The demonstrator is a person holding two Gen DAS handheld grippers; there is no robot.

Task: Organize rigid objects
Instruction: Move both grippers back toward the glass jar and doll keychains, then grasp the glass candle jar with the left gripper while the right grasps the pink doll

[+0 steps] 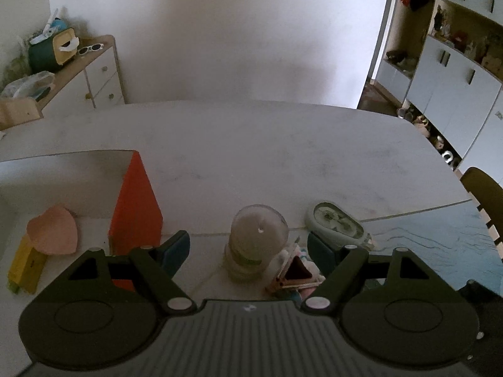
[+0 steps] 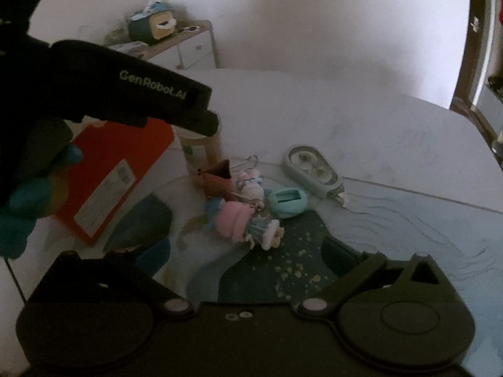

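Note:
My left gripper (image 1: 248, 251) is open, hanging over a glass candle jar (image 1: 257, 238) that stands between its fingers, untouched. A red box (image 1: 135, 210) stands left of it, by a white bin (image 1: 63, 169) holding a pink heart (image 1: 53, 231) and a yellow block (image 1: 25, 265). A pale green correction-tape dispenser (image 1: 338, 224) lies to the right. My right gripper (image 2: 248, 260) is open and empty, low over the mat, facing a pile of small toys (image 2: 248, 216), a teal case (image 2: 287, 202) and the dispenser (image 2: 311, 166). The left gripper body (image 2: 125, 88) covers the jar's top (image 2: 201, 150).
A brown open pouch (image 1: 297, 271) lies right of the jar. A blue patterned mat (image 2: 408, 229) covers the table's near right. A dresser (image 1: 91, 75) with a tissue box stands at the back left; a chair back (image 1: 484, 194) is at the right.

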